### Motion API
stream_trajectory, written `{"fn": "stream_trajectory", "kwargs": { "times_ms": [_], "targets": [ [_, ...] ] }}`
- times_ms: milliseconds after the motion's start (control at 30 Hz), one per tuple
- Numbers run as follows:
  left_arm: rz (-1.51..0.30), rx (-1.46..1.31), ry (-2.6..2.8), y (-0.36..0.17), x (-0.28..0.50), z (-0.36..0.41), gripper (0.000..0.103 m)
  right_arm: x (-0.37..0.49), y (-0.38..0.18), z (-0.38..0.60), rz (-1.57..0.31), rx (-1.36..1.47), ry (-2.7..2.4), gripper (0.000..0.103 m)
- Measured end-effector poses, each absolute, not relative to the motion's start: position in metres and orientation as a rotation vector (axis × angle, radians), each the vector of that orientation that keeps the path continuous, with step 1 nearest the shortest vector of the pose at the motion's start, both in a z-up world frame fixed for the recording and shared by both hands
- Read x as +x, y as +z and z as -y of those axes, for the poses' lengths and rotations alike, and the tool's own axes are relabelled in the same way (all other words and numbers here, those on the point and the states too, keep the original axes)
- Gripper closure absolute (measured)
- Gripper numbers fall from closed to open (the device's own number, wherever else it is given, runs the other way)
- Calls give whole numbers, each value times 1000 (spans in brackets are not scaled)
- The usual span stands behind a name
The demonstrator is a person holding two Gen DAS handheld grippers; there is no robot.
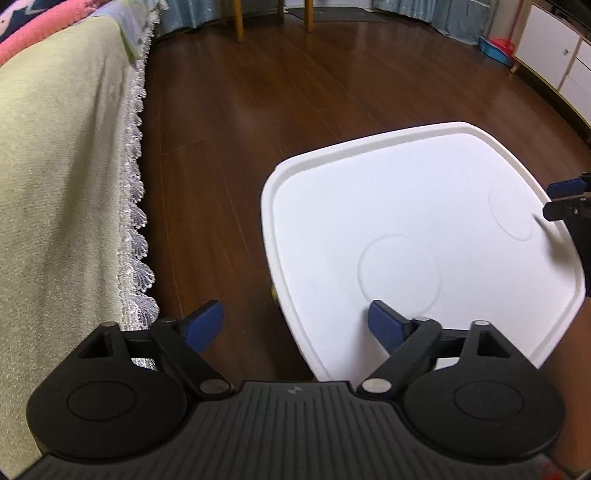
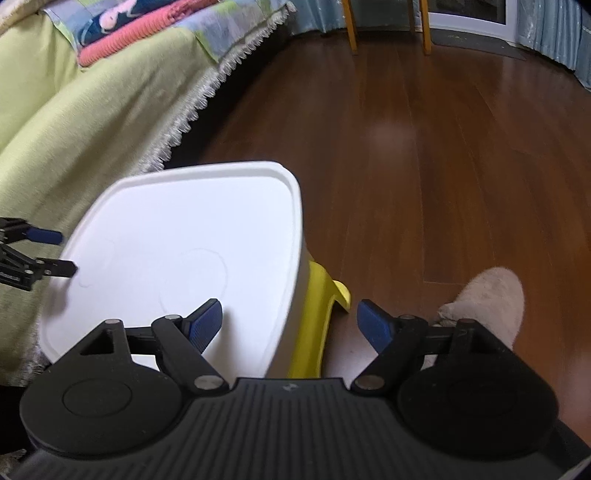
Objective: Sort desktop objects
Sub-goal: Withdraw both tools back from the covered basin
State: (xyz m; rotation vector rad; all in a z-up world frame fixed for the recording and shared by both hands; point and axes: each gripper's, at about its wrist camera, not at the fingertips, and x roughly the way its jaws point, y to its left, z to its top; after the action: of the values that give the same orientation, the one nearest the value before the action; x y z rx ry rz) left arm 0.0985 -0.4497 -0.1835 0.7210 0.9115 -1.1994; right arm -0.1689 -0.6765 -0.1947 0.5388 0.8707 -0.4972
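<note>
Above the smooth white plastic tray table (image 1: 424,206), with its raised rim and 2 faint circles, both grippers hang spread wide and empty: the left gripper (image 1: 295,325) over its near left corner, the right gripper (image 2: 290,325) past its right edge, above glossy wooden floor (image 2: 424,166). Nothing sortable lies on it.

dark wood floor (image 1: 295,92); green-covered sofa (image 1: 55,184) left, white cabinet (image 1: 554,48) far right, chair legs (image 1: 238,18) far.
</note>
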Motion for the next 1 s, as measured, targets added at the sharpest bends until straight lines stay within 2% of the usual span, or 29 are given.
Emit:
{"fn": "stream_trajectory", "kwargs": {
  "times_ms": [100, 167, 533, 633, 733, 1000],
  "targets": [
    [-916, 720, -1194, -185, 100, 454, 13, -169, -198, 678, -890, 558, -530, 24],
    [-897, 748, -1198, -184, 96, 456, 13, -168, -200, 677, -897, 566, -550, 18],
    [-789, 825, -1247, -166, 65, 453, 13, -172, -184, 649, -853, 519, -607, 16],
    [-794, 829, -1201, -164, 58, 443, 13, -176, -175, 631, -853, 457, -606, 16],
    [-807, 811, -1186, -158, 46, 429, 13, -186, -164, 606, -845, 400, -606, 9],
    [-836, 683, -1130, -145, 17, 383, 13, -230, -148, 550, -850, 436, -607, 4]
  ]
}}
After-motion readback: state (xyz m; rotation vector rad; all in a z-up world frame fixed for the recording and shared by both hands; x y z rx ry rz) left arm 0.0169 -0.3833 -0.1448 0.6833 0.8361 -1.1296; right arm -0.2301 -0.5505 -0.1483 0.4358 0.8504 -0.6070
